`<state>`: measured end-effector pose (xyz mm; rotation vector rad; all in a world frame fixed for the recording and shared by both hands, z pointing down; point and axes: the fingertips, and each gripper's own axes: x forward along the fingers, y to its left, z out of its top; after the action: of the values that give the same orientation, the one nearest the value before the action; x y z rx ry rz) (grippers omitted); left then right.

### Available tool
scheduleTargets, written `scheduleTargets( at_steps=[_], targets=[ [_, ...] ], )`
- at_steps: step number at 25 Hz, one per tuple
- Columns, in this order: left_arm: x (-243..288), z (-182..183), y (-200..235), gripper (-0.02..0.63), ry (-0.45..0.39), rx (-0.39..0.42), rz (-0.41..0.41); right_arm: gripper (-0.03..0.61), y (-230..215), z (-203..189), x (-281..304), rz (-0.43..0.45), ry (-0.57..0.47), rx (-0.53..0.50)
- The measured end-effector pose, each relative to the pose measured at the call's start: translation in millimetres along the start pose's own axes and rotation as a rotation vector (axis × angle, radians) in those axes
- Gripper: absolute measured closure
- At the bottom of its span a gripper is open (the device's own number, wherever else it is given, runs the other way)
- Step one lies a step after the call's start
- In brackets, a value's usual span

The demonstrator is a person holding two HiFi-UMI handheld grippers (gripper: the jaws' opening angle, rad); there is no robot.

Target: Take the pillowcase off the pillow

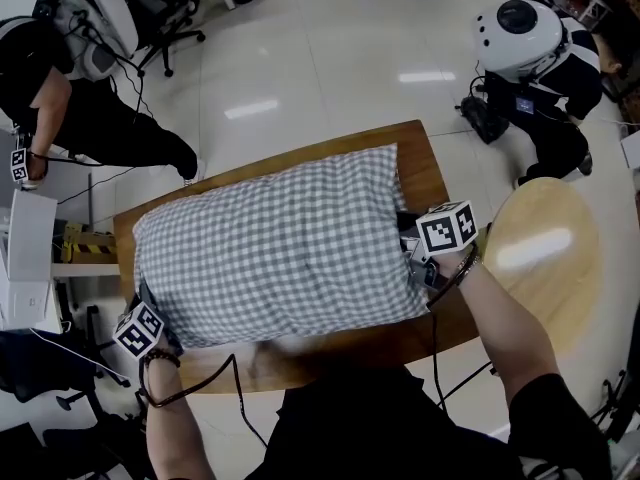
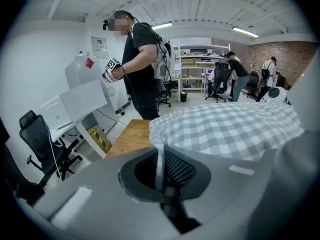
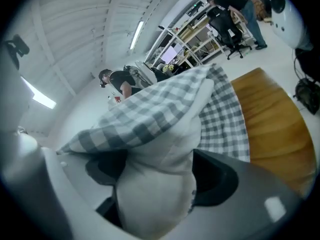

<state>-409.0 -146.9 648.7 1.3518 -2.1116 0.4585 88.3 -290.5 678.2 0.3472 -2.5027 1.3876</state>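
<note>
A pillow in a grey-and-white checked pillowcase (image 1: 280, 243) lies across the wooden table (image 1: 330, 353). My left gripper (image 1: 150, 310) is at its near-left corner. In the left gripper view that gripper (image 2: 162, 181) is shut on a thin fold of the checked pillowcase (image 2: 225, 129). My right gripper (image 1: 412, 256) is at the pillow's right end. In the right gripper view the white pillow (image 3: 160, 184) bulges out of the pillowcase (image 3: 150, 111) and fills the gap of the right gripper (image 3: 155, 189), whose jaws stand wide apart around it.
A round wooden tabletop (image 1: 545, 258) stands right beside the table. A white domed robot (image 1: 520, 33) is at the far right. A person in black (image 1: 80, 88) stands at the far left by a white desk (image 1: 25, 258). Cables hang off the near table edge.
</note>
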Motion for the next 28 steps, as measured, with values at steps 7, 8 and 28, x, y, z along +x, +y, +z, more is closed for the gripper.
scheduleTargets(
  at_steps=[7, 8, 28],
  targets=[
    [-6, 4, -1, 0.606, 0.001, 0.007, -0.007, 0.443, 5, 6, -4, -0.088, 0.019, -0.099],
    [-7, 4, 0, 0.606, 0.000, 0.005, -0.009, 0.481, 5, 8, -6, -0.126, 0.019, -0.133],
    [-45, -10, 37, 0.607, -0.063, -0.063, 0.010, 0.546, 21, 8, -66, -0.700, -0.022, -0.696]
  ],
)
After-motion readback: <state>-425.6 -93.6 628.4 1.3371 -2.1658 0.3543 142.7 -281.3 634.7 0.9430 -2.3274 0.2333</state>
